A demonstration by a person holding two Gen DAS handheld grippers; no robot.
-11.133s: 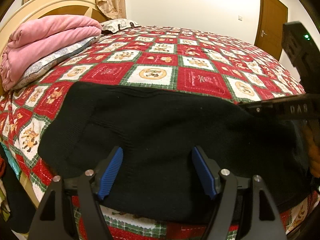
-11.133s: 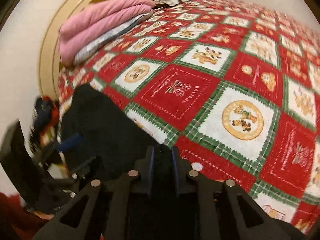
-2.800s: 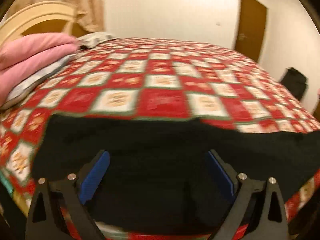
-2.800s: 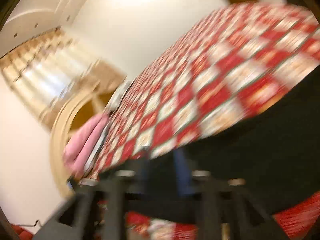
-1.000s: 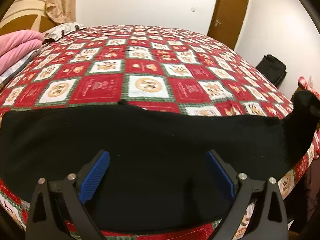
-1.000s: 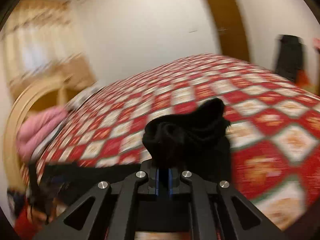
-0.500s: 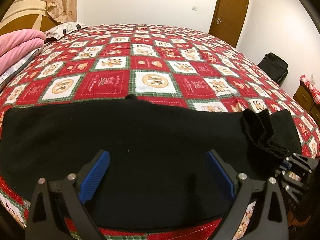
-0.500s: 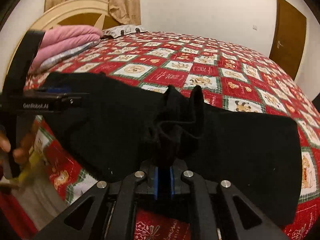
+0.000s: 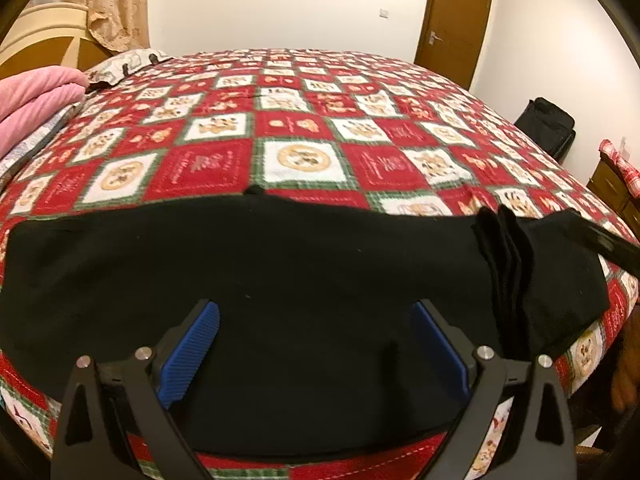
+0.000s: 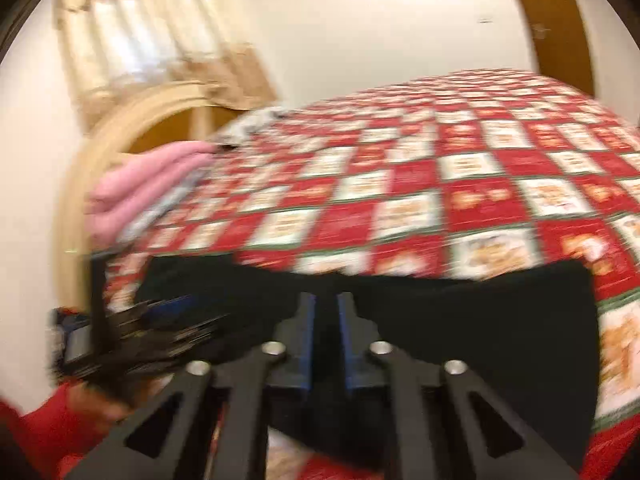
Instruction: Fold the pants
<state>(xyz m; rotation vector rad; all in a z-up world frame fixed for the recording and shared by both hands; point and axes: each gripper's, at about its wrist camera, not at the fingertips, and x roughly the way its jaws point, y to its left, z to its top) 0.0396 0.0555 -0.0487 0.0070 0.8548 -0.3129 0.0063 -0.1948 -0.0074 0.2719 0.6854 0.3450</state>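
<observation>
The black pants [image 9: 280, 272] lie spread along the near edge of the bed, with a bunched ridge of folds [image 9: 504, 256] near their right end. My left gripper [image 9: 316, 344] is open above the pants, holding nothing. In the blurred right wrist view the pants [image 10: 480, 320] lie flat ahead. My right gripper [image 10: 325, 312] has its jaws a narrow gap apart, with no cloth between them. The left gripper [image 10: 160, 316] shows at the left of that view.
The bed has a red, white and green checked quilt [image 9: 304, 128]. A pink folded blanket [image 9: 28, 100] and a pillow [image 9: 124, 64] lie by the headboard at the left. A door [image 9: 452, 24] and a black bag [image 9: 548, 124] stand beyond the bed.
My right gripper has let go of the bunched pant cloth and pulled back; the cloth now lies on the pants. My left gripper stays open and nearly still.
</observation>
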